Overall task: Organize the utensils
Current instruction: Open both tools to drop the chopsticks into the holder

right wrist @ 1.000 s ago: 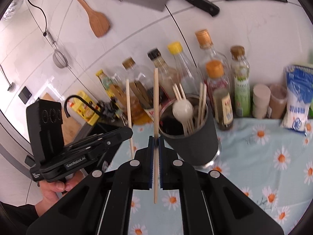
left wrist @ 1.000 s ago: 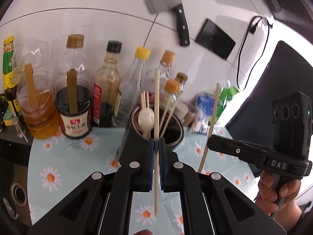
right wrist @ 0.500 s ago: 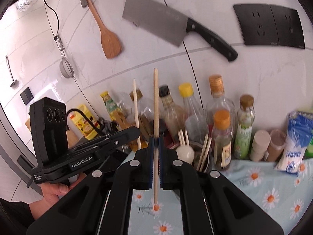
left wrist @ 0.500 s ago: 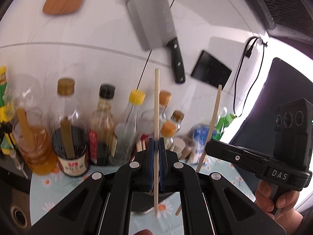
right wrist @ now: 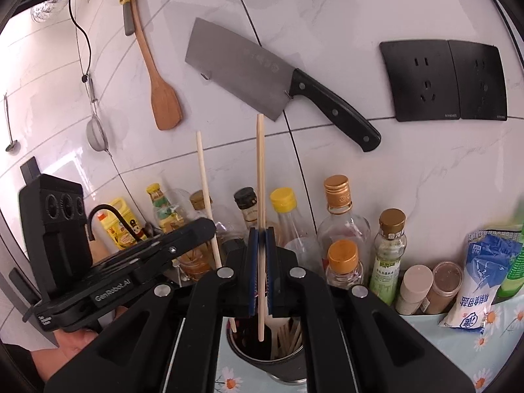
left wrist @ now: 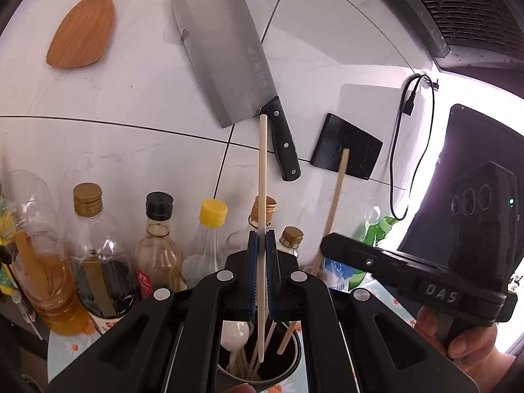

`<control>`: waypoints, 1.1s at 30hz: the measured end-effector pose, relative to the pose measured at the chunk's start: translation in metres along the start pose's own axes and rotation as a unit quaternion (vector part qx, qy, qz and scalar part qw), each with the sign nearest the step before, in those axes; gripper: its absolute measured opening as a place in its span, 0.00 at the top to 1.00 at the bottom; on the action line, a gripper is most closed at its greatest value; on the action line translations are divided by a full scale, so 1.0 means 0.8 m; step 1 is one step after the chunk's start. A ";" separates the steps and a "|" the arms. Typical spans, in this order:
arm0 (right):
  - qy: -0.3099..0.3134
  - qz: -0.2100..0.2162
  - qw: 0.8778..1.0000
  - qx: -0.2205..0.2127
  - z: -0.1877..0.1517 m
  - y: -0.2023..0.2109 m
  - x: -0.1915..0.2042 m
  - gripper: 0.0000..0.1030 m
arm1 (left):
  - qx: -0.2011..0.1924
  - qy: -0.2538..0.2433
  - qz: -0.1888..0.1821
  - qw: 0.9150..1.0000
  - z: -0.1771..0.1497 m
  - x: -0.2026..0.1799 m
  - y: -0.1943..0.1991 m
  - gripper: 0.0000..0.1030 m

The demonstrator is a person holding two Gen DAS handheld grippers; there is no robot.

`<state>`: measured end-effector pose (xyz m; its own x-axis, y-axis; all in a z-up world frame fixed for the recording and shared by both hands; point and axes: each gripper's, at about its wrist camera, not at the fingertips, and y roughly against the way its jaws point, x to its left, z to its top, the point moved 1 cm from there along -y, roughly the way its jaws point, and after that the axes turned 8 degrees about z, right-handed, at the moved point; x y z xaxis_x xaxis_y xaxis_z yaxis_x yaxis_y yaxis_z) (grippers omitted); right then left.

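Now we are carrying two chopsticks to the holder (left wrist: 262, 365), one in each gripper, and we judge the step in hand to be the drop-in.

Starting on the left, the left gripper (left wrist: 262, 275) is pinching its chopstick (left wrist: 263, 177) upright, jaws pressed against the shaft. The lower tip is hanging over the holder's mouth at 6 o'clock in the left view, beside the white spoon (left wrist: 234, 332) and the sticks already standing there.

Moving right, the right gripper (right wrist: 261, 271) is likewise clamping its own chopstick (right wrist: 260, 180), tip pointing into the same holder (right wrist: 262, 357) at 6 o'clock. From the right view, the left chopstick's tip is showing at the rim's 9 o'clock side.

Next, we think, each jaw needs to ease apart with the tip inside the rim, one after the other so the sticks are not clashing.

For room: the two grippers are working close together, and the bottles (right wrist: 340, 222) are crowding the far side from 10 to 2 o'clock. The cleaver (right wrist: 255, 78) is hanging on the wall at 12 o'clock, though whether it is actually near the stick tops we cannot tell. Free space is lying mostly toward us and to the right over the flowered cloth (right wrist: 475, 340).
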<state>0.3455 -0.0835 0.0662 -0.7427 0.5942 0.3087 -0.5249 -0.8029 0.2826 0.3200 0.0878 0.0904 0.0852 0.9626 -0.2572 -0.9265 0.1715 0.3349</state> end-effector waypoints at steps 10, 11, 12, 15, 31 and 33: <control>-0.014 -0.004 1.000 0.021 -0.032 -0.022 -0.016 0.95 | 0.040 -0.005 0.012 0.999 -0.034 0.008 -0.035 0.96; -0.017 -0.004 1.000 0.022 -0.034 -0.023 -0.018 0.95 | 0.042 -0.003 0.013 0.999 -0.036 0.009 -0.036 0.96; -0.020 -0.003 0.999 0.025 -0.036 -0.024 -0.019 0.95 | 0.045 -0.001 0.013 0.999 -0.038 0.012 -0.037 0.95; -0.021 0.000 0.999 0.030 -0.039 -0.023 -0.018 0.88 | 0.053 0.006 0.014 0.998 -0.043 0.017 -0.038 0.95; -0.012 -0.008 1.000 0.016 -0.037 0.008 0.007 0.79 | 0.034 -0.003 0.022 0.999 -0.038 0.011 0.005 0.68; -0.011 -0.012 1.000 0.014 -0.039 0.015 0.010 0.79 | 0.030 -0.008 0.026 0.999 -0.038 0.007 0.013 0.68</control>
<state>0.3205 -0.0896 0.0439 -0.7202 0.6152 0.3208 -0.5312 -0.7863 0.3155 0.3000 0.0888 0.0649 0.0450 0.9737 -0.2232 -0.9066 0.1336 0.4004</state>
